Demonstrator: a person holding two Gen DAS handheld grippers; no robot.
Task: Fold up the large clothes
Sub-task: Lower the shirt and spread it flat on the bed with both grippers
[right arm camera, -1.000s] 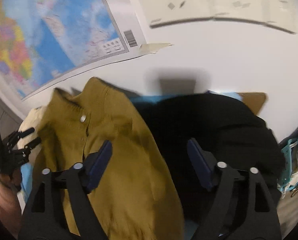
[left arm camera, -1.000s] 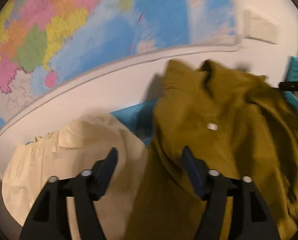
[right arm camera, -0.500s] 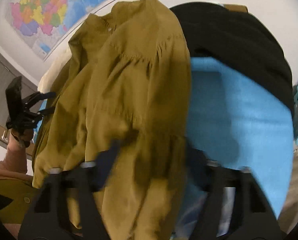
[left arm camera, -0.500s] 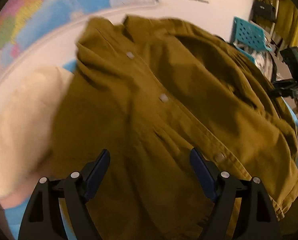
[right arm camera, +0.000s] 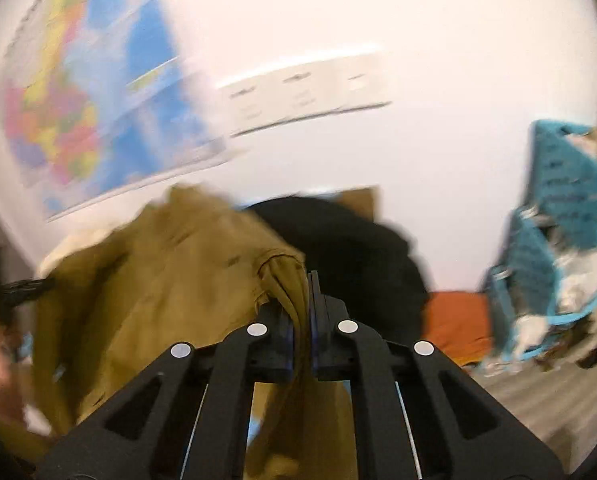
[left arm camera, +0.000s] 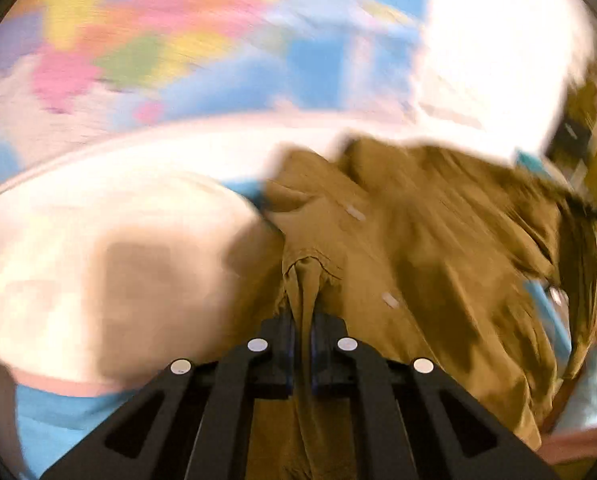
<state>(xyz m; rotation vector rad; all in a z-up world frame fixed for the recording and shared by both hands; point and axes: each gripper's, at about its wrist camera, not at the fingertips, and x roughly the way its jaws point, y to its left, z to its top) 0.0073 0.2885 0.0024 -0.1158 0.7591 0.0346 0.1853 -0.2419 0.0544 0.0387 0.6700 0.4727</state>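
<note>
Left hand-held gripper (left arm camera: 302,332), right hand-held gripper (right arm camera: 303,320) both clamp olive shirt (left arm camera: 438,248); blue baskets (right arm camera: 566,184) hold blurred items.

I'm seeing both fisheye views smearing with motion blur, white wall (right arm camera: 438,152) glaring, dark corners curving in.

This looks like a lived-in room at home: a colourful wall map (right arm camera: 78,116) hangs on a white wall beside a row of wall sockets (right arm camera: 302,94). Teal plastic baskets (right arm camera: 558,216) stuffed with laundry stand at the right, and clothes lie piled on a blue-covered surface (left arm camera: 58,416).
</note>
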